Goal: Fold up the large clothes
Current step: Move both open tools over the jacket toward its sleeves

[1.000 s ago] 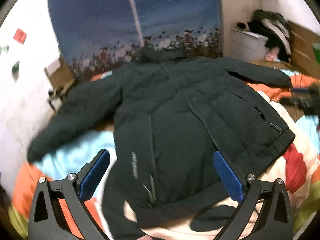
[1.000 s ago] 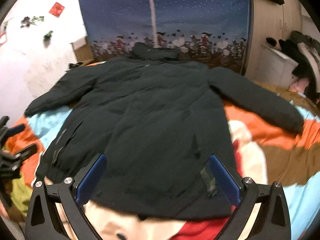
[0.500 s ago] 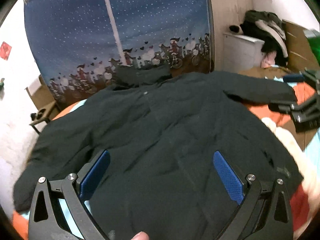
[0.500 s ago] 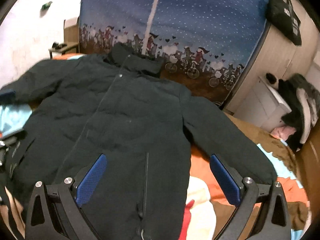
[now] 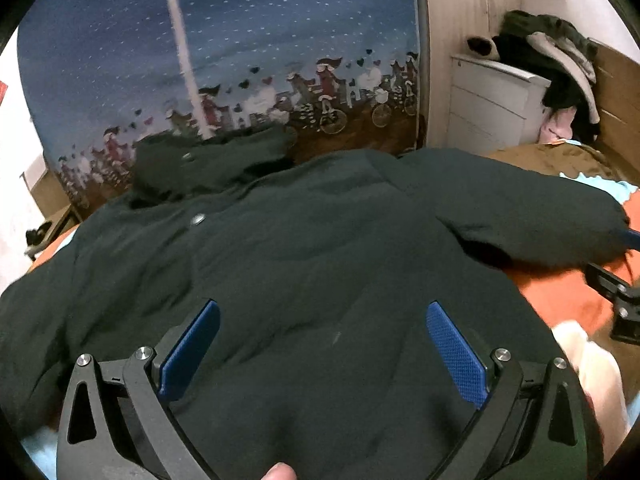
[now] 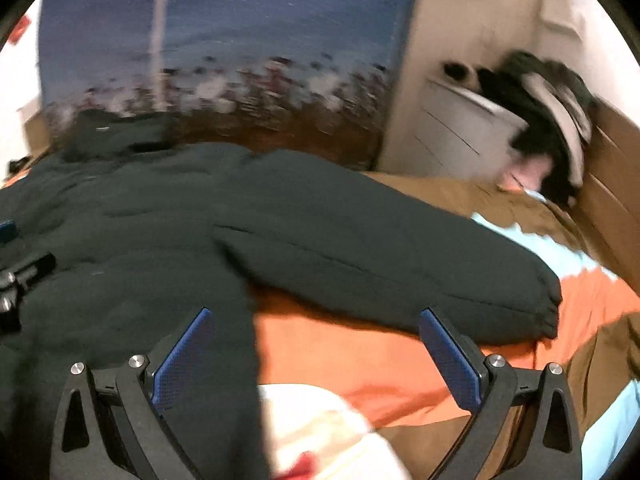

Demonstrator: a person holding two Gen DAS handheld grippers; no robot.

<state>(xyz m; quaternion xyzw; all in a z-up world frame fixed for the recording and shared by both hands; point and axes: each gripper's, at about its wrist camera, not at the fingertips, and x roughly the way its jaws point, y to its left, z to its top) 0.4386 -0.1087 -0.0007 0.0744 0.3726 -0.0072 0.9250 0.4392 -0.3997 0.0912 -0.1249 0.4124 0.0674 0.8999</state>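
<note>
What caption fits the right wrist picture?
Open right claw hovering by the dark jacket's sleeve on a colorful bedspread.

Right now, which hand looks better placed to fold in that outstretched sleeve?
Probably the right. The right gripper is open just short of the sleeve, while the left gripper hangs open over the jacket body.

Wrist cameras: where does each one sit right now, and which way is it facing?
Left wrist: above the dark jacket, looking toward the blue curtain; open left claw, a fingertip at the bottom edge.
Right wrist: above the jacket's sleeve and orange bedding; open right claw.
Both show jacket, curtain, white drawer unit.
</note>
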